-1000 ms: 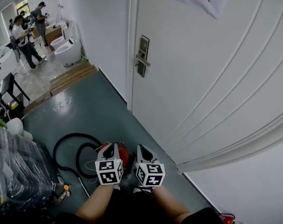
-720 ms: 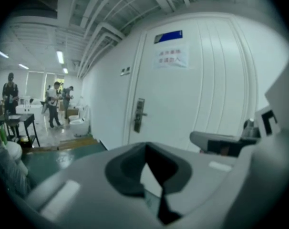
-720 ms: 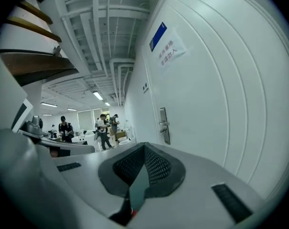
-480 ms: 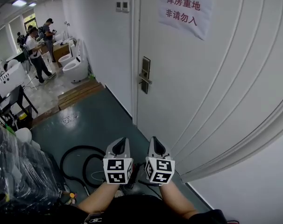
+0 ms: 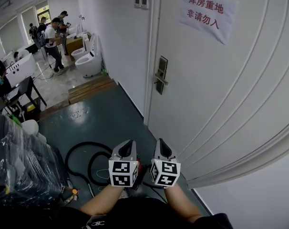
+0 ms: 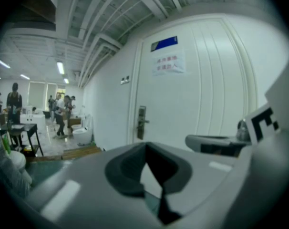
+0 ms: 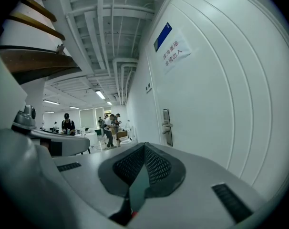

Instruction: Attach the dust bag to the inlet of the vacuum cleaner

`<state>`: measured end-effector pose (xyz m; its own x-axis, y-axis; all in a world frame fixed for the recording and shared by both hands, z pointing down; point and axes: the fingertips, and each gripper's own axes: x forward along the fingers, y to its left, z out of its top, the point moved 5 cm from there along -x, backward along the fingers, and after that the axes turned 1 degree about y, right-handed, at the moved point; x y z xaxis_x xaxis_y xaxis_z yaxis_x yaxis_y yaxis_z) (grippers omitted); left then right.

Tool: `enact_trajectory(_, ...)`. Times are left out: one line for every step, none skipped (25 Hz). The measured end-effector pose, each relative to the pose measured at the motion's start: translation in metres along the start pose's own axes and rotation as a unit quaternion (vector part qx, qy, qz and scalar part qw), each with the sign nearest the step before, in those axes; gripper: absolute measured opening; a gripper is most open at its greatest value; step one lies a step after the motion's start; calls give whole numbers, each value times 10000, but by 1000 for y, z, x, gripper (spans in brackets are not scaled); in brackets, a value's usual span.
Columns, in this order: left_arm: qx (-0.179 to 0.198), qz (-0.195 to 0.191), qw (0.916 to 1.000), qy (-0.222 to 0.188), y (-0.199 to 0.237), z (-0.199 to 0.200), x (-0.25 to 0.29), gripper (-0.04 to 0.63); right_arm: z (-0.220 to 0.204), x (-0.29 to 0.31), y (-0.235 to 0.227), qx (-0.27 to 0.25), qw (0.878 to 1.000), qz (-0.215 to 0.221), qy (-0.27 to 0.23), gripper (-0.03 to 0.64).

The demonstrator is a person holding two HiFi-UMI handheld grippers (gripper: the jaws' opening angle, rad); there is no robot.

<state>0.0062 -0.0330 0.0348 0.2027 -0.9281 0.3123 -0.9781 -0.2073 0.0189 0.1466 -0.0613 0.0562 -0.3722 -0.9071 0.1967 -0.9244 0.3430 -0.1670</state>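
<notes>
Holding your left claw [image 5: 127,143] and right claw [image 5: 160,142] shut and empty, facing the door [image 5: 221,85] | dust bag unseen | attachment looks unconfirmed

Hose [image 5: 88,143] on floor [image 5: 104,116], left of door [image 5: 221,89]

White door [image 5: 230,89] close ahead-right; black hose [image 5: 87,143] coiled on floor [image 5: 106,118]; plastic-wrapped bundle [image 5: 20,166] blocks left.
</notes>
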Motion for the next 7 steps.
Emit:
enact_trajectory(0,7,10000,64,-5,5,7,0,6,5,-6,8,10000,44,19,-2)
enact_trajectory(-5,16,9999,116,-10,5,15,0,8,10,-13,7,10000,87,32,-2)
enact_trajectory(-7,29,9999,143,-13,2,23,0,5,16,-18,-3,9999,127,36,-2)
enact_trajectory(-2,49,9999,149,-16,-2,30,0,1,21,-24,-18,9999,165,35,-2)
enact_trajectory(4,72,9999,141,-18,-7,38,0,-4,26,-29,-33,9998,201,28,-2)
enact_trajectory(11,95,9999,127,-20,-12,45,0,-10,31,-35,-46,9997,234,20,-2)
enact_trajectory(17,118,9999,111,-23,-17,52,0,-16,36,-41,-58,9996,265,10,-2)
